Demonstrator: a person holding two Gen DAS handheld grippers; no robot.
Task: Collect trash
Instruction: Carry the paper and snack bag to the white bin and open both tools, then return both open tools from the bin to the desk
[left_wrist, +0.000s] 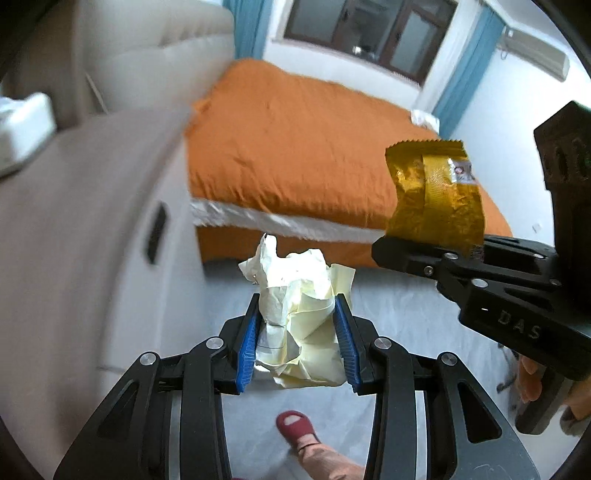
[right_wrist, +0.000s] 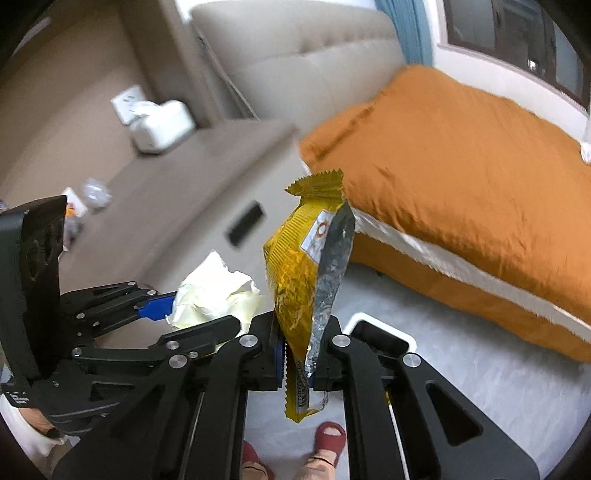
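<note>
My left gripper (left_wrist: 297, 314) is shut on a crumpled ball of pale yellow paper (left_wrist: 299, 325), squeezed between its blue pads above the floor. The same paper ball (right_wrist: 216, 295) shows at the left of the right wrist view, in the left gripper (right_wrist: 173, 310). My right gripper (right_wrist: 297, 343) is shut on a yellow snack wrapper (right_wrist: 299, 273) with a silver inside, which stands up from the jaws. In the left wrist view that wrapper (left_wrist: 436, 195) sticks up from the right gripper (left_wrist: 417, 254) at the right.
An orange-covered bed (left_wrist: 314, 155) lies ahead. A beige bedside cabinet (right_wrist: 192, 184) at the left carries a white box (right_wrist: 162, 125) and small litter (right_wrist: 94, 192). A dark bin with a white rim (right_wrist: 380, 332) sits on the pale floor below the right gripper. A person's feet in red slippers (right_wrist: 328, 439) are below.
</note>
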